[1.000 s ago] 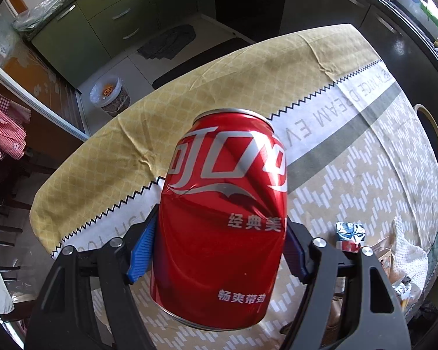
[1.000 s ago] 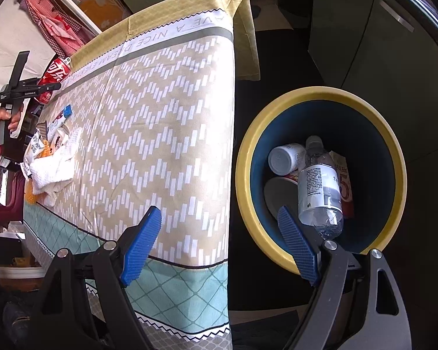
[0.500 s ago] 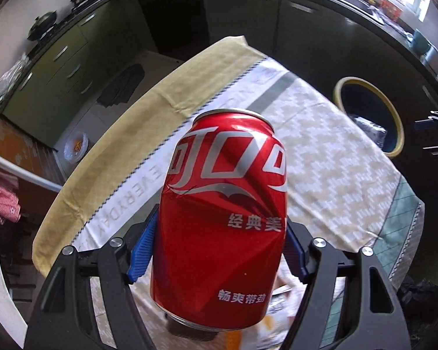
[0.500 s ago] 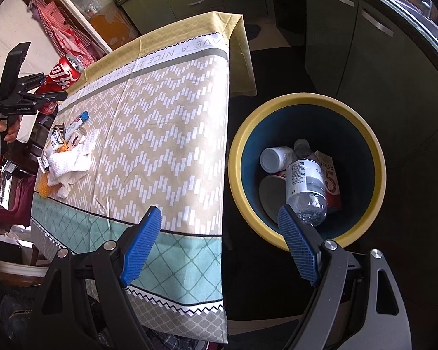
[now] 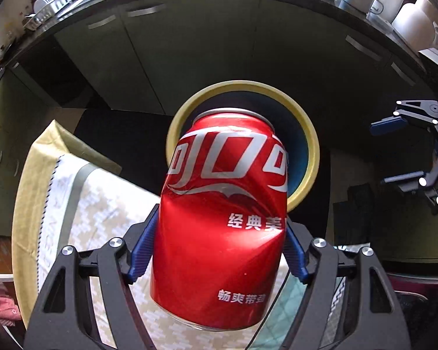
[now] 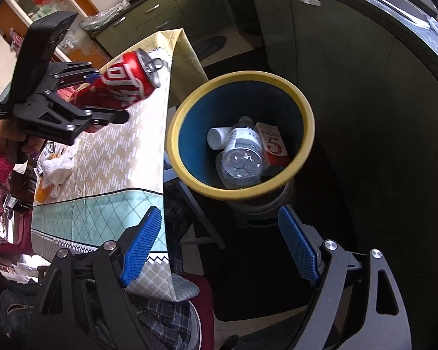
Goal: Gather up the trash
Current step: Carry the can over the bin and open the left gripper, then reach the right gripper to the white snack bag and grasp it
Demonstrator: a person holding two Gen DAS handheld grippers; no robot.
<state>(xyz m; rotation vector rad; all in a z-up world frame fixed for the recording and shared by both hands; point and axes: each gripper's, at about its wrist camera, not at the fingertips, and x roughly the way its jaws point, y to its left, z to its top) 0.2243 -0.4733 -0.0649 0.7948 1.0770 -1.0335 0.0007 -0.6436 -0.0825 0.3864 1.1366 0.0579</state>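
My left gripper (image 5: 219, 250) is clamped on a dented red cola can (image 5: 223, 218), blue pads pressed into both its sides; the can fills the middle of my left view, top end pointing to 12 o'clock. Behind it, from 10 round to 4 o'clock, shows the yellow rim of the trash bin (image 5: 314, 157) with its blue inside. From the right wrist view the can (image 6: 122, 83) sits at 10 o'clock, lying tilted with its pull-tab end toward the bin, held over the far edge of the patterned tablecloth (image 6: 114, 151), not over the bin mouth itself. My right gripper (image 6: 219, 248) stands wide apart and holds nothing. The bin (image 6: 239, 194) lies just past it toward 12 o'clock, on the floor beside the table. Inside it: a clear plastic bottle (image 6: 243, 151), a white cap-ended container (image 6: 217, 138) at its 10 o'clock, a red and white carton (image 6: 273, 145) at 3 o'clock. A crumpled white cloth (image 6: 57, 169) lies on the tablecloth at 9 o'clock.
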